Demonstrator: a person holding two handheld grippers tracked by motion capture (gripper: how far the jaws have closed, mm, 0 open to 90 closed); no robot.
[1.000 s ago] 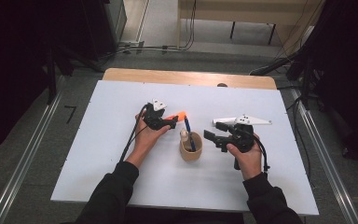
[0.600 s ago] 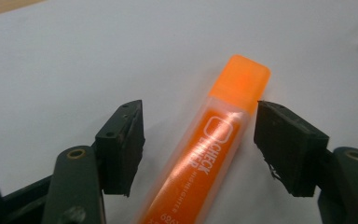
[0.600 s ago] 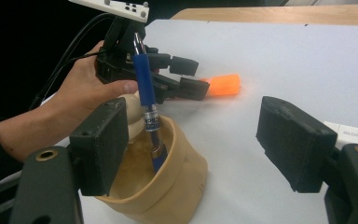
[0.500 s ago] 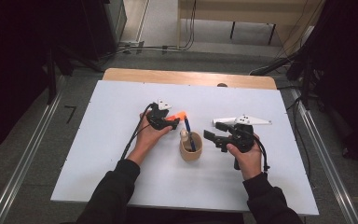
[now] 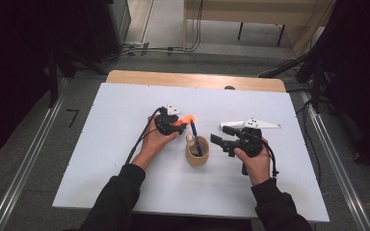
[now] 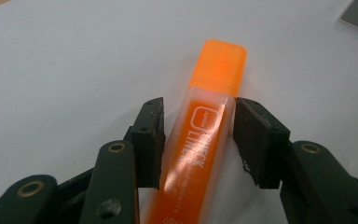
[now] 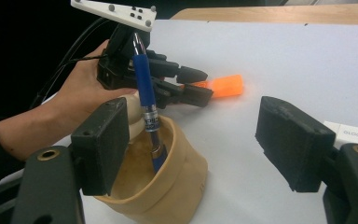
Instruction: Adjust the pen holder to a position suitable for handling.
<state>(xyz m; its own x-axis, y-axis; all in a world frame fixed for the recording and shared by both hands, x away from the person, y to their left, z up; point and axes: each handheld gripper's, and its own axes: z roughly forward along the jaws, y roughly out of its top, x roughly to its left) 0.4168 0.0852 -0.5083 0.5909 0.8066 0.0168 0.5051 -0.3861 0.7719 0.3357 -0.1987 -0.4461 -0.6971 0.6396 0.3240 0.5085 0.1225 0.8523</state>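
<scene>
the orange highlighter (image 6: 205,140) lies lengthwise between the left gripper (image 6: 198,140)'s jaws, which have just been closing and now pinch its sides, cap pointing away over the table, left of the cup (image 5: 197,155), while the right gripper (image 7: 205,144) hangs spread beside that cup.

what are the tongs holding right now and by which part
The left tongs, whose jaws have just been closing, clasp the orange highlighter across its barrel, just below the cap. The right tongs stand open, holding nothing, beside the tan cup.
</scene>
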